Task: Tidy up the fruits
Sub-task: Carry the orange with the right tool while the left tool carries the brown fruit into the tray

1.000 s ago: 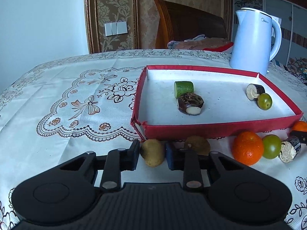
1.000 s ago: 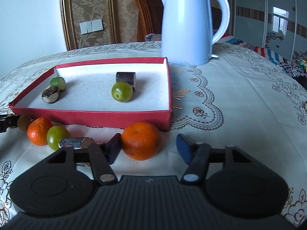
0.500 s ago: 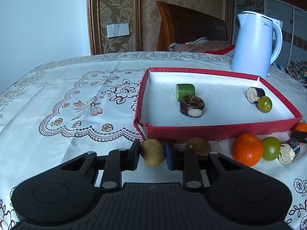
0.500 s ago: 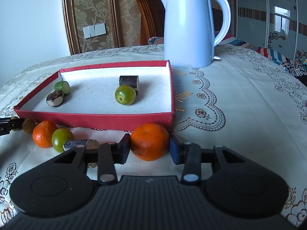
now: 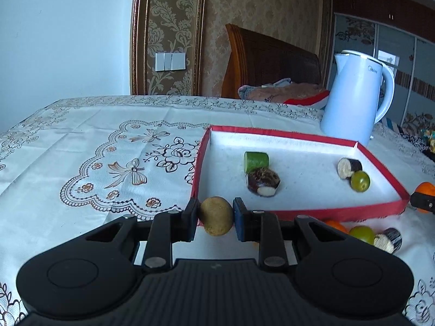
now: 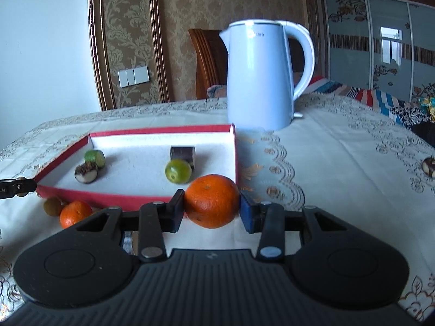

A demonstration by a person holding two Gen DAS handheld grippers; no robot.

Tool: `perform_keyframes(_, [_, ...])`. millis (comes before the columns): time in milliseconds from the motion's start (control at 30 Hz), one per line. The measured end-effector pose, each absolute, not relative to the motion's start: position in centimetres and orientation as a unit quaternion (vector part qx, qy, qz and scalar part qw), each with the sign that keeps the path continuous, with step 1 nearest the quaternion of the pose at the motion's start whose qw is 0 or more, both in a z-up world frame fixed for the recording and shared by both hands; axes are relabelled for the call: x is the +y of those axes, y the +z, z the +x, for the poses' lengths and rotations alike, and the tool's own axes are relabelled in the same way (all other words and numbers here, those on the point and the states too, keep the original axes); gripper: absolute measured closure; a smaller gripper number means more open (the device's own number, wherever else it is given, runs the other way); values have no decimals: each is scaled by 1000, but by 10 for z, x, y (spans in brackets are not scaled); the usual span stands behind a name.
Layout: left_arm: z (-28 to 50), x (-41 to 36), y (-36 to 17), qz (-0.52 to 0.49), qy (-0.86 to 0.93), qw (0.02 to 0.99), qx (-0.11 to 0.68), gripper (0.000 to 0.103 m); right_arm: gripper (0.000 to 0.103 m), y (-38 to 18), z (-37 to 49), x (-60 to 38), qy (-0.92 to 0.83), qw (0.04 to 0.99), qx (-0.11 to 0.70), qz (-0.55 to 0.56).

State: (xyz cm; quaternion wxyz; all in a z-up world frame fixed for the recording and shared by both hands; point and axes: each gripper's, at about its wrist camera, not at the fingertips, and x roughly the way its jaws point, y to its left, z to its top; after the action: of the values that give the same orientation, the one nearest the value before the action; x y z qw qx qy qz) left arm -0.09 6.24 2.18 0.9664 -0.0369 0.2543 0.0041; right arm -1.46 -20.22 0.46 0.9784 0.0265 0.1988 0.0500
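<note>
My left gripper (image 5: 214, 217) is shut on a round brown fruit (image 5: 216, 212), held above the cloth just before the near left corner of the red tray (image 5: 299, 213). My right gripper (image 6: 212, 203) is shut on an orange (image 6: 212, 199), lifted near the tray's (image 6: 108, 197) near right corner. Inside the tray lie a green cucumber piece (image 5: 255, 160), two dark cut pieces (image 5: 263, 182) (image 5: 349, 167) and a green round fruit (image 5: 359, 181). On the cloth in front rest another orange (image 6: 74, 213), a brown fruit (image 6: 52, 206), a green fruit (image 5: 361, 234) and a dark piece (image 5: 388, 240).
A white kettle (image 6: 261, 76) stands behind the tray's far right corner. A stray dark cut piece (image 6: 429, 167) lies far right on the patterned tablecloth (image 5: 108, 157). A wooden chair back (image 5: 266, 62) rises beyond the table.
The right gripper closed on the orange, then rose with it. The left gripper, holding the brown fruit throughout, lifted it off the cloth up to the tray's front wall.
</note>
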Motion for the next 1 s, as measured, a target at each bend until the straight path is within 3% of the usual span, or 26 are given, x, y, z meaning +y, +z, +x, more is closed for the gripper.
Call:
perform_keyframes(467, [48,28,25,-22,-15,957,289,77,63,20,16,-174,52,980,191,-3])
perform_keyframes(1000, [80,11,8,-12,-26,941,338,77,63,0,68,-158,58,964,259,-14])
